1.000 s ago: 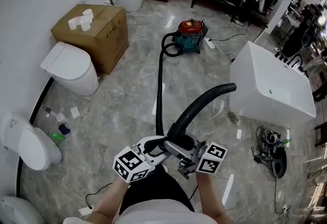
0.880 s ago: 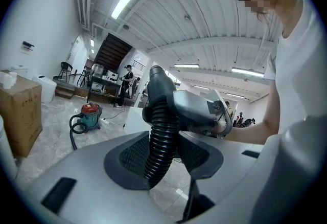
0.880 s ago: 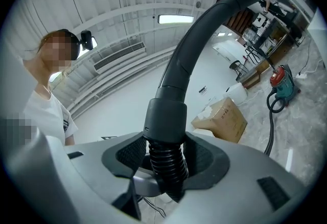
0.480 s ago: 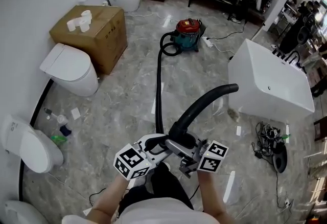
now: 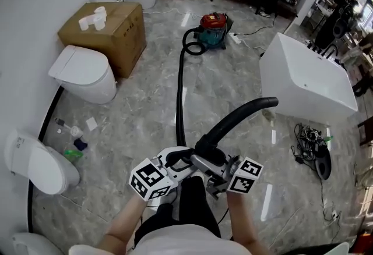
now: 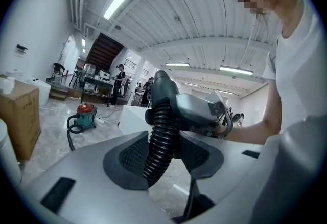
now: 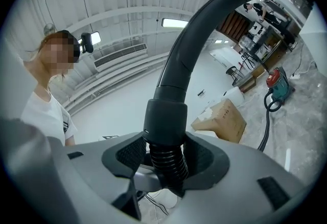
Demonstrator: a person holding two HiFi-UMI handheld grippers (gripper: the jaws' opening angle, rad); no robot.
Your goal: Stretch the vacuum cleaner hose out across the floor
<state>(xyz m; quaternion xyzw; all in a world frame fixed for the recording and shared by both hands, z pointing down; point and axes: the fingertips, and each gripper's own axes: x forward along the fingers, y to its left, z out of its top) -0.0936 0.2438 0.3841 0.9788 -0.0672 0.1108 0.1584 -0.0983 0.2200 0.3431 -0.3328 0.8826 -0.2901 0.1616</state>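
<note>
- The left hand-held gripper (image 5: 173, 162) (image 6: 163, 155) is partly closed. Both pads press on the ribbed section of the vacuum cleaner hose (image 5: 180, 94) (image 6: 161, 133), which runs up between the jaws.
- The right hand-held gripper (image 5: 208, 167) (image 7: 164, 159) is partly closed as well. Its pads clamp the same hose just below the smooth black cuff (image 7: 164, 120), on the first ribs.
- The two hand-held grippers sit just beside each other at the near edge of the floor (image 5: 140, 120), in front of the person. The marker cubes face outward to either side.
- From the cuff, a curved rigid wand (image 5: 242, 113) (image 7: 204, 28) rises and bends toward the right edge of the floor. Its open end is held clear of the floor.
- From the left hand-held gripper, the hose runs in a nearly straight line across the middle of the floor toward the far edge.
- At the far end, the hose forms one loop and joins the vacuum cleaner (image 5: 213, 27). This is a red-topped, teal-bodied canister standing upright on the floor.
- A cardboard box (image 5: 119, 32) stands at the left edge of the floor, with paper rolls (image 5: 93, 20) on top.
- A white toilet (image 5: 81, 73) stands just beside the box, on its near side.
- A white bathtub (image 5: 306, 82) stands at the right edge of the floor, well apart from the hose line.
</note>
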